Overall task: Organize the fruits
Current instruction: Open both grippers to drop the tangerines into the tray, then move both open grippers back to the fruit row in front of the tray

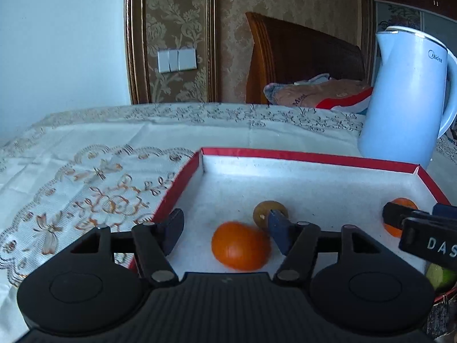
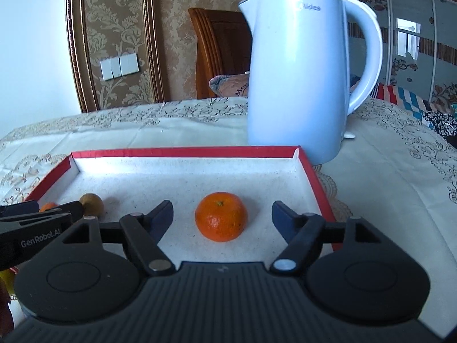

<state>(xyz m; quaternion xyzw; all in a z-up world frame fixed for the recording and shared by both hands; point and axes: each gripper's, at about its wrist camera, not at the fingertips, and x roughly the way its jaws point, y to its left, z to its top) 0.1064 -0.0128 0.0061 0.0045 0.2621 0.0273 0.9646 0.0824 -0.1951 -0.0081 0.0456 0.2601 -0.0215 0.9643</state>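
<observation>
A shallow red-rimmed box with a white floor lies on the table; it also shows in the right wrist view. My left gripper is open over the box, with an orange lying between its fingers and a brown kiwi just beyond. My right gripper is open around a second orange resting on the box floor, apart from both fingers. That orange shows at the right of the left wrist view behind the right gripper. The kiwi shows at the left of the right wrist view.
A pale blue electric kettle stands just behind the box's far right corner, also in the left wrist view. A floral tablecloth covers the table. A green fruit lies at the box's near right.
</observation>
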